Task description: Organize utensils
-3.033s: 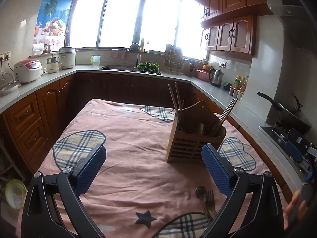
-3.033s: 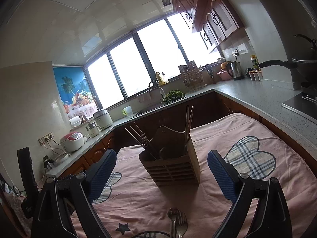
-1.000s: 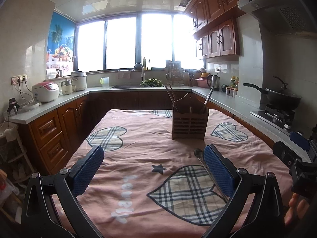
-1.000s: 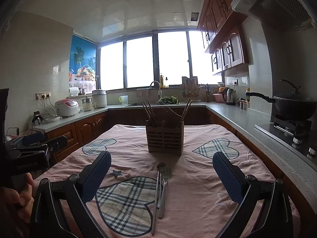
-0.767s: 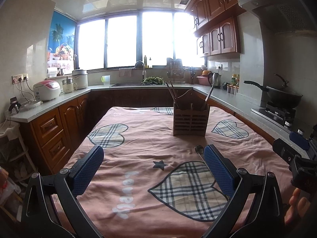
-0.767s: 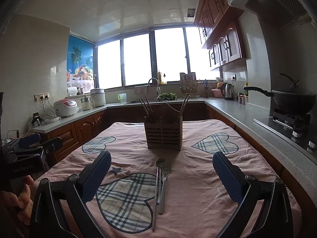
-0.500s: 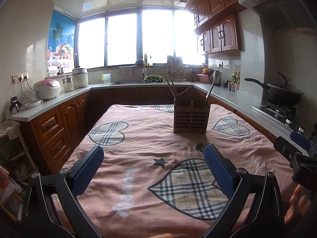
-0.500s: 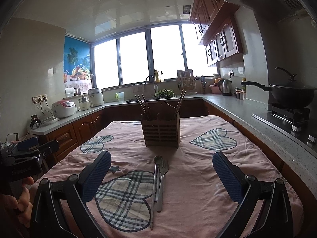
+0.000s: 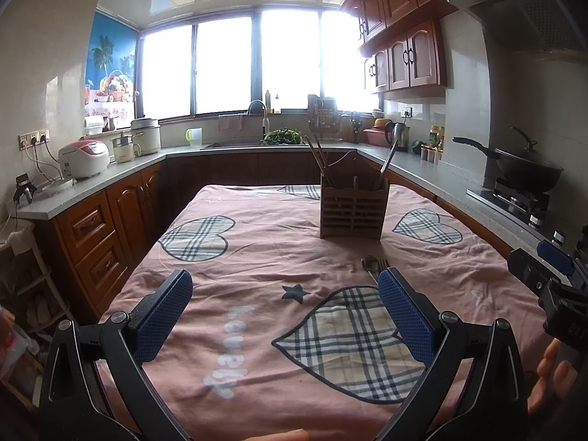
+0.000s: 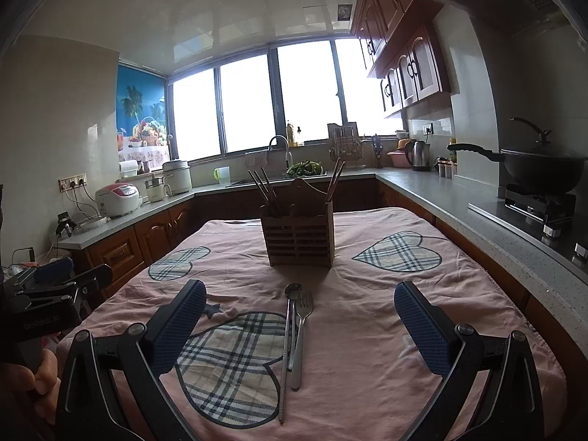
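A wooden slatted utensil holder stands mid-table on the pink cloth with chopsticks sticking out of it; the left wrist view has the holder too. In front of it lie a metal spoon, a fork and a thin chopstick side by side. My right gripper hangs open above the near end of the table, with the cutlery between its fingers' line of sight. My left gripper is open and empty; the spoon peeks out just beyond its right finger.
The table wears a pink cloth with plaid hearts. Counters run round three sides: a rice cooker to the left, a sink at the back, a wok on a stove to the right. A hand holds the other gripper.
Both grippers have drawn back from the holder toward the near end of the table and levelled out. The cutlery has not moved; both stay open.
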A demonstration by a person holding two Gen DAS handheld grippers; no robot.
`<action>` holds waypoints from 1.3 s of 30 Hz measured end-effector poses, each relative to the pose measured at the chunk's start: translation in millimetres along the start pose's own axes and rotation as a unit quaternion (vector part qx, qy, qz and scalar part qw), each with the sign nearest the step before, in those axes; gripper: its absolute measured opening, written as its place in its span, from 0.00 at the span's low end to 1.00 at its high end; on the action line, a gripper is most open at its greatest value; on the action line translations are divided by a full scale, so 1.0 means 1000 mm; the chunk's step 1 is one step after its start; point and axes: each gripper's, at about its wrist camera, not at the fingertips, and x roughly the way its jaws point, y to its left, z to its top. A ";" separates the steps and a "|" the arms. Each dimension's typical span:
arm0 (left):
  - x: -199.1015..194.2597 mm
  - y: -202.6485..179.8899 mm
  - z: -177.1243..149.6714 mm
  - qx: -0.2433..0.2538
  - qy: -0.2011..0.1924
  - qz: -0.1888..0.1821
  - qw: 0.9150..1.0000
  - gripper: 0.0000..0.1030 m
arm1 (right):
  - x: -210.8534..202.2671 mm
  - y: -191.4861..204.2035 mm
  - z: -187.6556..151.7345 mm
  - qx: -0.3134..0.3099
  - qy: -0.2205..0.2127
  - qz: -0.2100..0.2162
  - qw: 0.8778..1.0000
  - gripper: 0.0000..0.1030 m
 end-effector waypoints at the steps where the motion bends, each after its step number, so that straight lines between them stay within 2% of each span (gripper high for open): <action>1: 0.000 0.000 0.000 0.000 0.000 -0.001 1.000 1.00 | 0.000 0.000 0.000 0.000 0.000 0.000 1.000 1.00; 39: -0.005 0.003 0.001 0.000 -0.002 0.000 1.000 1.00 | -0.005 0.007 0.004 -0.008 -0.007 0.004 1.000 1.00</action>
